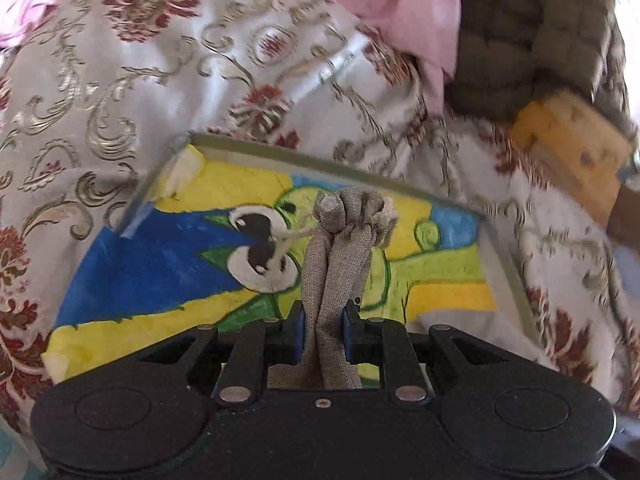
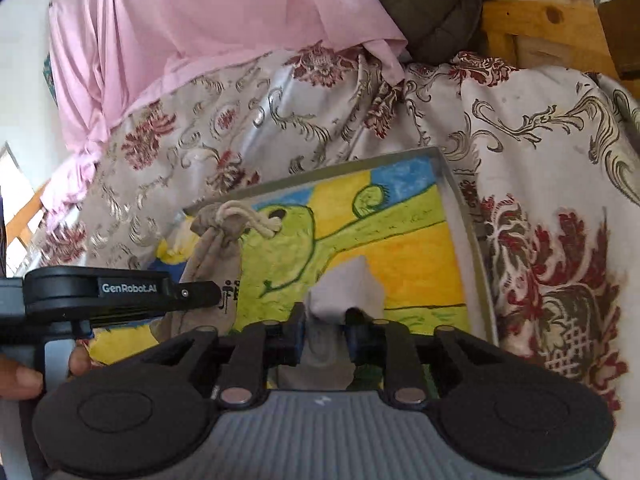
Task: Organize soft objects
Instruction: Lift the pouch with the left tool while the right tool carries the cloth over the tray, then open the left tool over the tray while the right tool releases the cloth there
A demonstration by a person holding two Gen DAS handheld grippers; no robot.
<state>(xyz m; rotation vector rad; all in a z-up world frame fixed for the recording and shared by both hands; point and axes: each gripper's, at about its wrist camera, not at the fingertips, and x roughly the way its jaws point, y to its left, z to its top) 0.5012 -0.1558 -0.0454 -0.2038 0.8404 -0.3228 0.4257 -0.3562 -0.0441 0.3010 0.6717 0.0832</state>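
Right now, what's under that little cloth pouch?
Under the pouch lies a tray lined with a painted frog picture; the pouch hides part of it.

Your drawstring pouch (image 1: 340, 264) is grey-brown linen, its neck cinched tight by a cream cord (image 2: 248, 218) knotted at the end, and dark print shows on its side. It hangs bunched lengthwise over the painted tray (image 2: 460, 208), neck end farthest from you, with its pale corner (image 2: 344, 288) poking up.

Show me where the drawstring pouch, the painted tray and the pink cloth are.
drawstring pouch (image 1: 340, 264): left wrist view, gathered neck.
painted tray (image 2: 466, 216): right wrist view, right rim.
pink cloth (image 2: 192, 32): right wrist view, middle folds.
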